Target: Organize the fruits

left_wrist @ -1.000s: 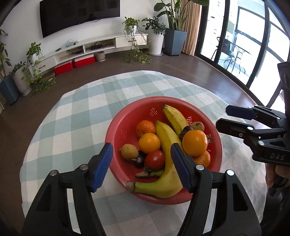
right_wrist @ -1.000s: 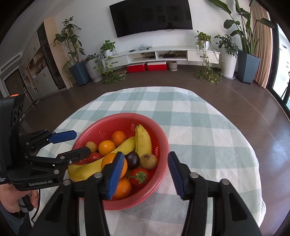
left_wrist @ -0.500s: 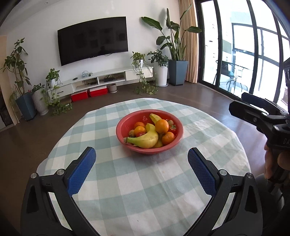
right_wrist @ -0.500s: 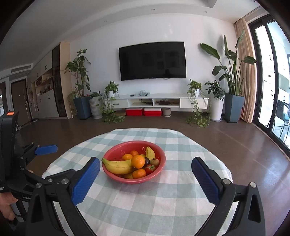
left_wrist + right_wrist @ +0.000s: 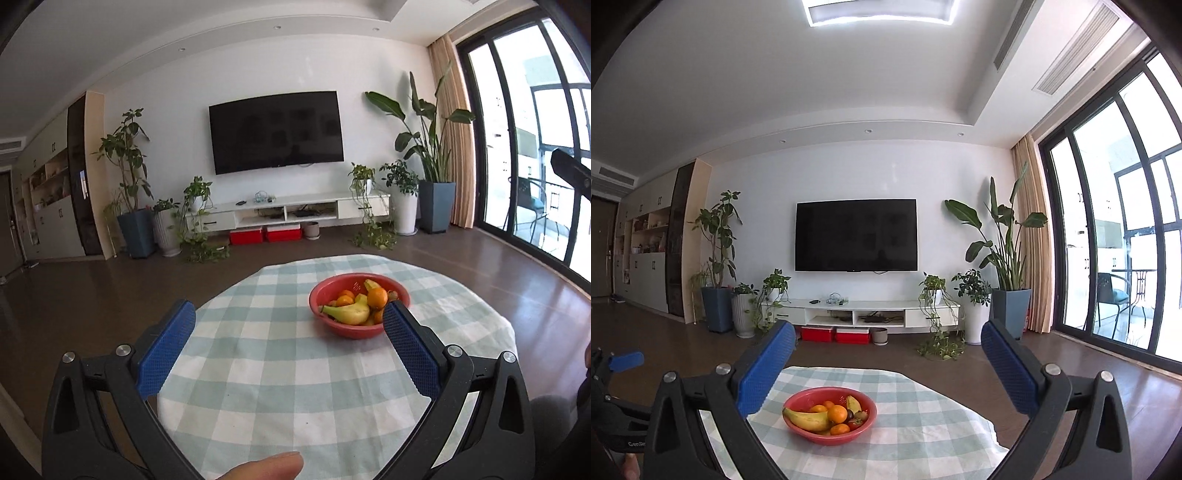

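A red perforated bowl (image 5: 332, 291) (image 5: 798, 424) stands on a round table with a green-and-white checked cloth (image 5: 280, 369) (image 5: 923, 424). It holds bananas (image 5: 347, 313) (image 5: 807, 419), several oranges (image 5: 376, 296) (image 5: 837, 413), a tomato (image 5: 854, 424) and small dark fruits. My left gripper (image 5: 288, 325) is open and empty, held back from the bowl, which sits near its right finger. My right gripper (image 5: 886, 350) is open and empty, raised high and well back from the bowl. The left gripper also shows at the left edge of the right wrist view (image 5: 617, 387).
A wall TV (image 5: 856, 235), a low white TV cabinet (image 5: 288, 212) with red boxes beneath, and several potted plants stand beyond the table. Glass doors (image 5: 1126, 258) are on the right. A fingertip (image 5: 266, 467) shows at the bottom of the left wrist view.
Both grippers have pulled back and up from just over the bowl, and opened wider. The bowl now looks small and far. The right gripper has tilted up toward the ceiling.
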Demonstrator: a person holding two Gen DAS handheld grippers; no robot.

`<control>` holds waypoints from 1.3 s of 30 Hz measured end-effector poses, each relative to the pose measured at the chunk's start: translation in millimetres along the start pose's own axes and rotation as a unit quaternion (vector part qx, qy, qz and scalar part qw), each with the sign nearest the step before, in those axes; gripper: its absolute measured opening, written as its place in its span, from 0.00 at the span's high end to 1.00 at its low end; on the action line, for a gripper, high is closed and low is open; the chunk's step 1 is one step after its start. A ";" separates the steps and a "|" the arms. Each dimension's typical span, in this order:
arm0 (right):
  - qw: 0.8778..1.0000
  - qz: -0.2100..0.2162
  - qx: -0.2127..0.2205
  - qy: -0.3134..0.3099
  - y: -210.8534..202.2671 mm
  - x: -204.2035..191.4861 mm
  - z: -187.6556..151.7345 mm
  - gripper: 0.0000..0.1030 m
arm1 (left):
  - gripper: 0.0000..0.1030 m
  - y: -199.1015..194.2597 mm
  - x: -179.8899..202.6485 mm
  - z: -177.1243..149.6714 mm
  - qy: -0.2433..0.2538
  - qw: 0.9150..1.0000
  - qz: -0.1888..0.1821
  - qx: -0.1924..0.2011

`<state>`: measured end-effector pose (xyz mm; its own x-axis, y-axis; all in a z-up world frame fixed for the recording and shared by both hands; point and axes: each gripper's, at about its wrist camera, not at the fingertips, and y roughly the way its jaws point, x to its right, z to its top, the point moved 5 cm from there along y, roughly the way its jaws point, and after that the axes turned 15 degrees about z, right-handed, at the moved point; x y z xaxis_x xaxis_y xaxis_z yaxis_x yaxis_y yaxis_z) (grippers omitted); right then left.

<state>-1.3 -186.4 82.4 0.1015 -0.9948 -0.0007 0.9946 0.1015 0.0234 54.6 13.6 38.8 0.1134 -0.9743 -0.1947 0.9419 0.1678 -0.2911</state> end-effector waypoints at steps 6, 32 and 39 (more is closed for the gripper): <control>0.997 0.013 -0.072 0.034 11.3 -2.9 -39.5 0.00 | 0.00 21.2 11.9 -28.9 0.019 0.998 -0.015 -0.066; 0.944 0.023 -0.315 0.095 46.7 -19.0 -171.1 0.00 | 0.00 96.2 44.5 -106.4 0.046 0.977 -0.026 -0.205; 0.932 0.023 -0.342 0.117 48.0 -17.8 -179.4 0.00 | 0.00 101.2 42.3 -111.1 0.041 0.975 -0.027 -0.217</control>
<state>48.8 -163.3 -95.7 0.0677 -0.9694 -0.2359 0.7634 0.2026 -0.6133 119.6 6.0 -103.0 0.0254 -0.9711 -0.2375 0.7212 0.1823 -0.6683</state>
